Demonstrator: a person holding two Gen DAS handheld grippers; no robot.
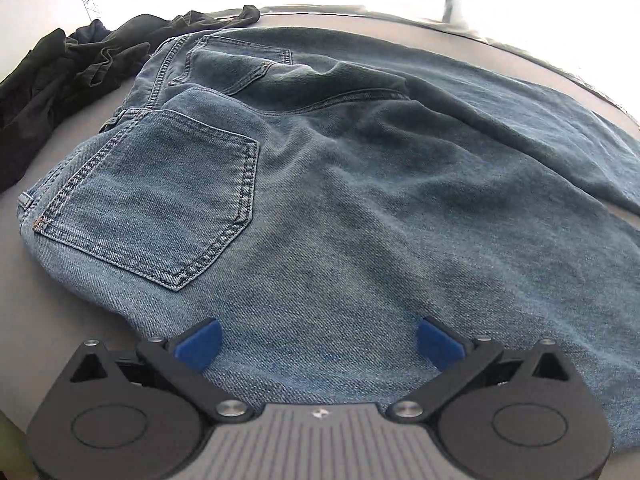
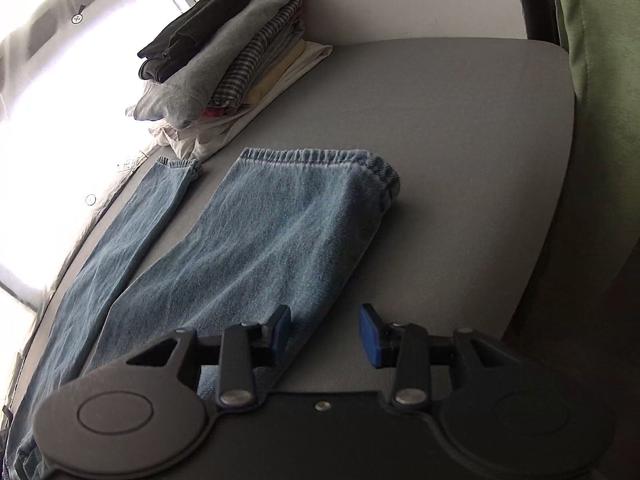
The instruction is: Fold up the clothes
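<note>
A pair of blue jeans (image 1: 340, 200) lies back side up on the grey table (image 1: 60, 280), with a back pocket (image 1: 160, 208) near the waistband at left. My left gripper (image 1: 320, 344) hovers over the seat, wide open, with denim under the gap and nothing gripped. In the right wrist view the two legs stretch away: the nearer leg (image 2: 272, 232) ends in a hem (image 2: 320, 158), the farther leg (image 2: 132, 232) lies at left. My right gripper (image 2: 326, 332) stands partly open at the near leg's right edge; its left pad (image 2: 282, 330) sits over the cloth without pinching it.
A crumpled dark garment (image 1: 60, 80) lies beyond the waistband at the table's far left. A stack of folded clothes (image 2: 224, 60) stands at the table's far corner past the hems. A green cushion (image 2: 600, 100) borders the table (image 2: 460, 160) on the right.
</note>
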